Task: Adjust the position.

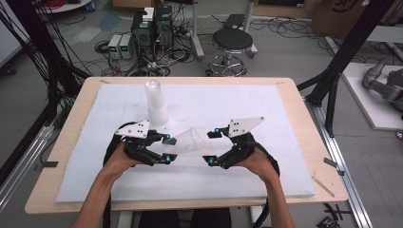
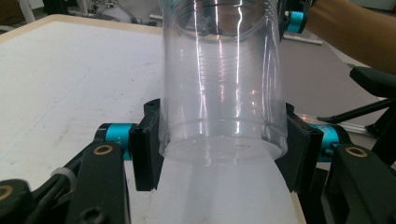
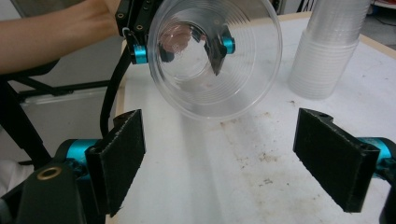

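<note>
Left gripper clamped on base of clear cup, pads pressing both sides. Cup lies on its side above counter, mouth toward right. Right gripper spread wide, nothing between pads, cup rim just beyond its tips, apart. Left hand low at near left, right hand mirrored at near right, forearms in from near edge. Stack of cups upright, farther back on white mat.
</note>
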`<move>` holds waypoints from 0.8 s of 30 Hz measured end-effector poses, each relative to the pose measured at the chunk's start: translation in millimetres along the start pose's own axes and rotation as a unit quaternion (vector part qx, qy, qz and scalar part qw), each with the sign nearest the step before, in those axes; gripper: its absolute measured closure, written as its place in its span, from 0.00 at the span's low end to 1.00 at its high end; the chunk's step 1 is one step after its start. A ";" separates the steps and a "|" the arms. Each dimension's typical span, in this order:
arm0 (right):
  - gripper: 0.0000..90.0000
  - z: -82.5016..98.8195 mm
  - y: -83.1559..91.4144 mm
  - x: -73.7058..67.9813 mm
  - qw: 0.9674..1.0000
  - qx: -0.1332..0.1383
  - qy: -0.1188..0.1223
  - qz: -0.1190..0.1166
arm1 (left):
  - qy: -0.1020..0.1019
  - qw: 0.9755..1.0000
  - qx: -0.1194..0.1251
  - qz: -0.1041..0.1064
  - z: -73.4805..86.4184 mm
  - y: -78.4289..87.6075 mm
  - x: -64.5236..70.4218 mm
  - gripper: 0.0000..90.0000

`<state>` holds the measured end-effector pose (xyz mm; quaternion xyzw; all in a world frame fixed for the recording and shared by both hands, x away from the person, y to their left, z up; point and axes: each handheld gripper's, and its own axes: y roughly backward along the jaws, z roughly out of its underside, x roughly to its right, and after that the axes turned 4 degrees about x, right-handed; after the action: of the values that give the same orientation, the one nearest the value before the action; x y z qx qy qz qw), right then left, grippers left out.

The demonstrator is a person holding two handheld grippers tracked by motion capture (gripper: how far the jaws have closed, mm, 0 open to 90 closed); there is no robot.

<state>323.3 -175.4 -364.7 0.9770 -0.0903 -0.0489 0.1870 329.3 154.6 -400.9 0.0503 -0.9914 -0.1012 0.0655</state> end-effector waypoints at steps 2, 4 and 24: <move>0.18 2.3 -0.5 0.1 1.000 0.010 -0.006 -0.001 | -0.002 1.000 0.001 -0.001 0.6 -0.1 0.3 0.46; 0.18 4.9 -1.3 0.3 1.000 0.021 -0.012 -0.004 | -0.004 1.000 0.007 0.000 1.3 -0.1 0.4 0.46; 0.18 13.8 -10.0 -1.8 0.996 0.070 -0.031 -0.039 | -0.008 0.999 0.045 0.005 2.7 -13.8 8.8 0.46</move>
<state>321.3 -170.8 -381.1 0.9885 -0.0611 -0.0797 0.1134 321.5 140.7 -405.4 0.0478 -0.9957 -0.0569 0.0557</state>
